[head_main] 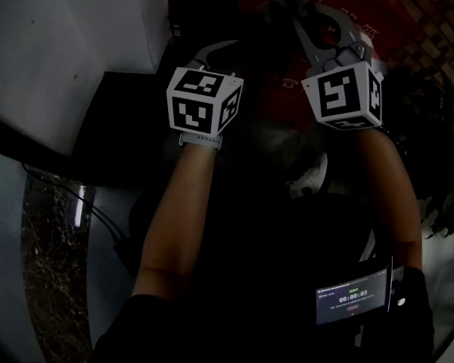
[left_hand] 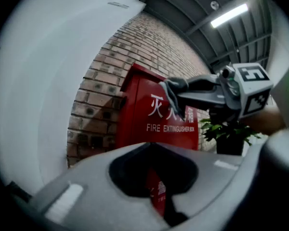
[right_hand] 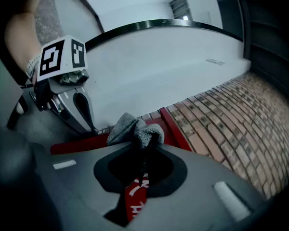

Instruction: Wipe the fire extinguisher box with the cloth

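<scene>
One cloth clamped by right gripper | left gripper fingers together | fire extinguisher box upright

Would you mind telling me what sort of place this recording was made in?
Likely a corridor or covered entrance of a public building: a red fire extinguisher box against a brick wall, a strip light on a beamed ceiling, a potted plant nearby.

A public building's passage: red metal fire extinguisher box on a brown brick wall, strip-lit grey beamed ceiling above it.
</scene>
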{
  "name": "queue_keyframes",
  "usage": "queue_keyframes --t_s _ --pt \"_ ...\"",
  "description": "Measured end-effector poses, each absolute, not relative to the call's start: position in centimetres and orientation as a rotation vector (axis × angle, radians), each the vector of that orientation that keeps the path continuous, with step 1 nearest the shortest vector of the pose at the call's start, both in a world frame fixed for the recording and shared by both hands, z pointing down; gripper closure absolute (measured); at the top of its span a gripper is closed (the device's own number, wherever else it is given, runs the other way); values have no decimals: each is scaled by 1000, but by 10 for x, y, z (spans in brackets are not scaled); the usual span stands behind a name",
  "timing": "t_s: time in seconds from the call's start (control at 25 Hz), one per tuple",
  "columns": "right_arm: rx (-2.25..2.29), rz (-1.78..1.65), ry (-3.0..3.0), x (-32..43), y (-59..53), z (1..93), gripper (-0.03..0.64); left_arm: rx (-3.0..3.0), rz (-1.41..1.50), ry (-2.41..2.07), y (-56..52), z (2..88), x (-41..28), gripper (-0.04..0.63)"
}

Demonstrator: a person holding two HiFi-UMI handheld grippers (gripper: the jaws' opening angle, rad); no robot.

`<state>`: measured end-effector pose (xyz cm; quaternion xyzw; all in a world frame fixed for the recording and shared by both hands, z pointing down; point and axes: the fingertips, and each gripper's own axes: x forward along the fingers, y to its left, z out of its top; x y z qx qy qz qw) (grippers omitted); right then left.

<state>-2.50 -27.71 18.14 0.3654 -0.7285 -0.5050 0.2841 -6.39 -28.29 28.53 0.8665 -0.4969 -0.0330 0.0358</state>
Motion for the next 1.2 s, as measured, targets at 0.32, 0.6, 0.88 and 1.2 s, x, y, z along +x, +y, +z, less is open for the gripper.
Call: queue_keyframes --t_s 0.32,0.6,0.88,1.2 --pt "887 -1484 -1608 -52 -307 157 581 2738 -52 -1655 -278 264 -78 592" --pt "861 -1462 -1529 -60 -321 148 581 2707 -113 -1596 -279 272 -80 592" --pt "838 -1465 -1443 -63 -325 154 583 2690 -129 -1582 -282 276 -84 592" --pt "702 -1323 -1497 -70 -324 220 583 2643 -200 -1543 -285 290 -95 592"
